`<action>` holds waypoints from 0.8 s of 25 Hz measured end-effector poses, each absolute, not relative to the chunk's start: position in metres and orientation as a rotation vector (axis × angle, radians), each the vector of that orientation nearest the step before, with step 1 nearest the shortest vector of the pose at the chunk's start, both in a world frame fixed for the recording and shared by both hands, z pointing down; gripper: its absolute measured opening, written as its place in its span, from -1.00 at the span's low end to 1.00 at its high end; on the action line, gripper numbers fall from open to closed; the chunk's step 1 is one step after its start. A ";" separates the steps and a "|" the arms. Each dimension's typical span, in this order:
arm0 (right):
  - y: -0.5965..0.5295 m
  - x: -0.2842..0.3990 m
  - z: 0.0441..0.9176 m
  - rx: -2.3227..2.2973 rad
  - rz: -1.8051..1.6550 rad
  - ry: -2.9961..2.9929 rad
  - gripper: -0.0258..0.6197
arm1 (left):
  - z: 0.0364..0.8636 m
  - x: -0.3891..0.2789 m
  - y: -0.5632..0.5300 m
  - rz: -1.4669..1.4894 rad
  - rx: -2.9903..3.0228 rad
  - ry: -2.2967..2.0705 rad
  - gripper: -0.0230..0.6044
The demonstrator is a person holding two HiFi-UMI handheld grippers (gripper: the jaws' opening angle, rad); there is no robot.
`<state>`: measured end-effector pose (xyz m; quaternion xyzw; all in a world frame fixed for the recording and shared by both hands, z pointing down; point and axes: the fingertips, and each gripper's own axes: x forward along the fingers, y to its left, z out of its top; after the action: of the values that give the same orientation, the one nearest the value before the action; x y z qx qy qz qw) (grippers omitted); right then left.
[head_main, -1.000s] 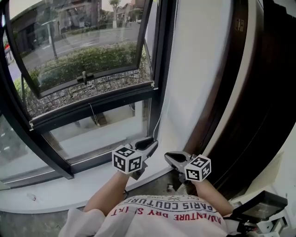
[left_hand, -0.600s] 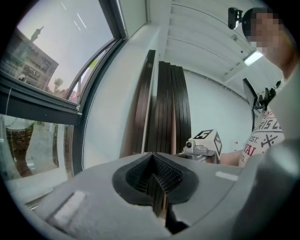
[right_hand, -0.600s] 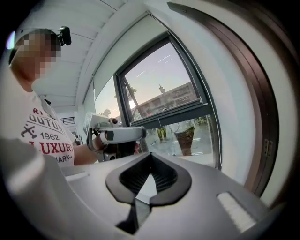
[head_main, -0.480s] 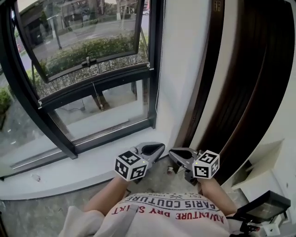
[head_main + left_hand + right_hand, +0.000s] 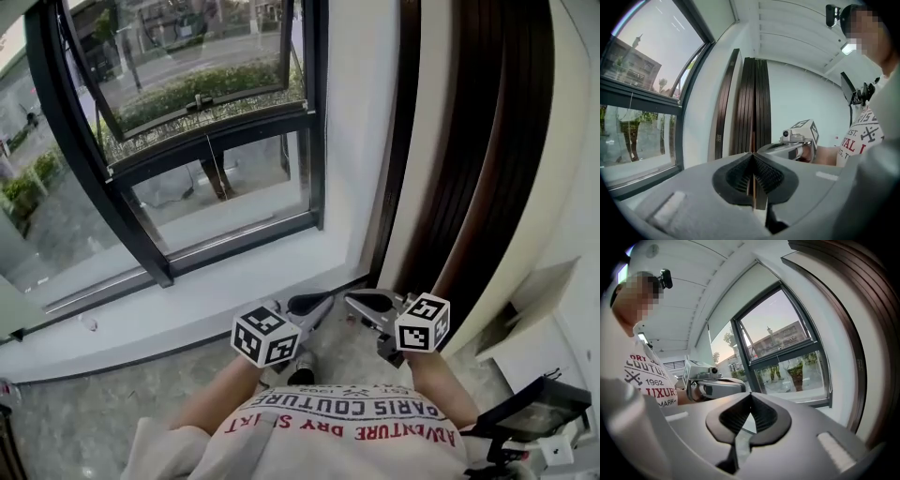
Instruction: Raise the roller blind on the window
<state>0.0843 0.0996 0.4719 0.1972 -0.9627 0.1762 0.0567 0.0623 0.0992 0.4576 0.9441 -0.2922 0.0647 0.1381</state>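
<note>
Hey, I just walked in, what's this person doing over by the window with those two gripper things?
The person stands facing a dark-framed window, holding the left gripper and right gripper side by side at waist height. Both grippers are shut with nothing between their jaws, and neither touches the window. In the right gripper view, what looks like the white blind covers only the top of the glass.

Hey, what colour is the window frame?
The window frame is black, clearest in the head view.
</note>
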 end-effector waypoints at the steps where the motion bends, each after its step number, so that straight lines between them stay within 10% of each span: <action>1: 0.109 0.084 0.473 0.584 0.539 -2.919 -0.91 | 0.458 0.062 0.107 0.193 2.728 -0.853 -0.92; 20: 0.161 0.075 0.467 0.537 0.531 -2.950 -0.91 | 0.456 0.053 0.158 0.217 2.708 -0.904 -0.92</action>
<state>0.0747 0.1605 0.4670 0.1762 -0.9676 0.1742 0.0483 0.0528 0.1577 0.4564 0.9367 -0.3126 0.0749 0.1387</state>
